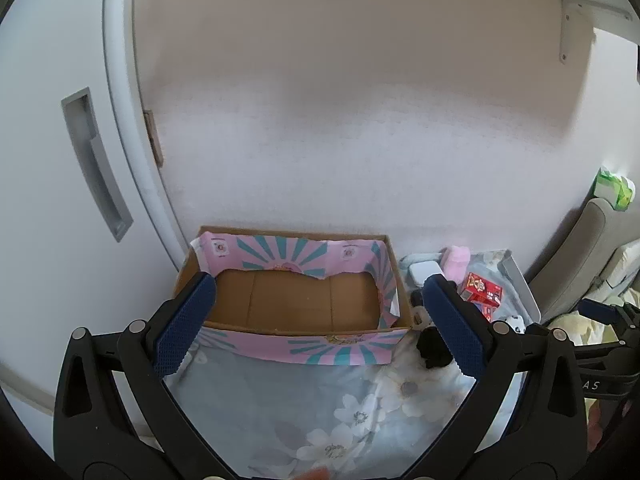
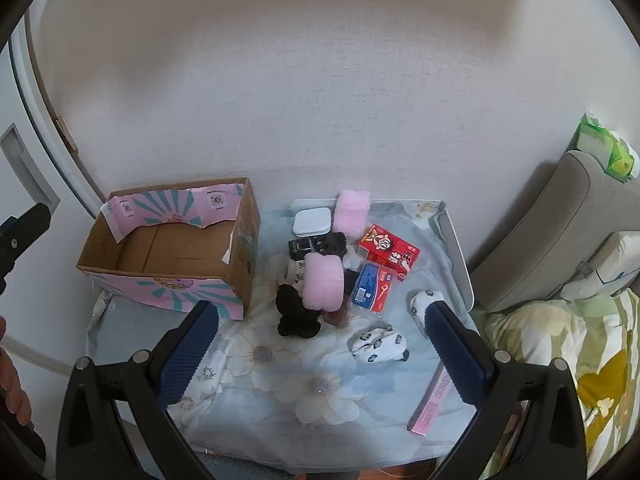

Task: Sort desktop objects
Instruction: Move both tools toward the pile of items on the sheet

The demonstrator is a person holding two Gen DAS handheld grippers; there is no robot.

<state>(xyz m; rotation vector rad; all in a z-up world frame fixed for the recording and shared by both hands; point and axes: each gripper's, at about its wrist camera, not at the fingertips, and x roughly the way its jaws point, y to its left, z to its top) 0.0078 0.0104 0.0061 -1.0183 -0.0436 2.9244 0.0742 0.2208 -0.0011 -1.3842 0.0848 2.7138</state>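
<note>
An open cardboard box (image 1: 292, 300) (image 2: 176, 256) with pink and teal paper stands empty at the back left of a floral cloth (image 2: 280, 368). To its right lies a heap: two pink fluffy things (image 2: 323, 286), a red carton (image 2: 388, 251) (image 1: 482, 290), a blue packet (image 2: 370, 286), a white case (image 2: 312, 220), black fabric (image 2: 298, 314) and panda-print socks (image 2: 380, 346). A long pink box (image 2: 434, 404) lies at the front right. My left gripper (image 1: 320, 324) hangs open in front of the cardboard box. My right gripper (image 2: 320, 348) hangs open above the cloth, near the heap. Both hold nothing.
A white wall runs behind the cloth, and a white door with a recessed handle (image 1: 96, 164) stands to the left. On the right are a grey cushion (image 2: 540, 232) with a green packet (image 2: 604, 152) on top, and patterned bedding (image 2: 560, 360).
</note>
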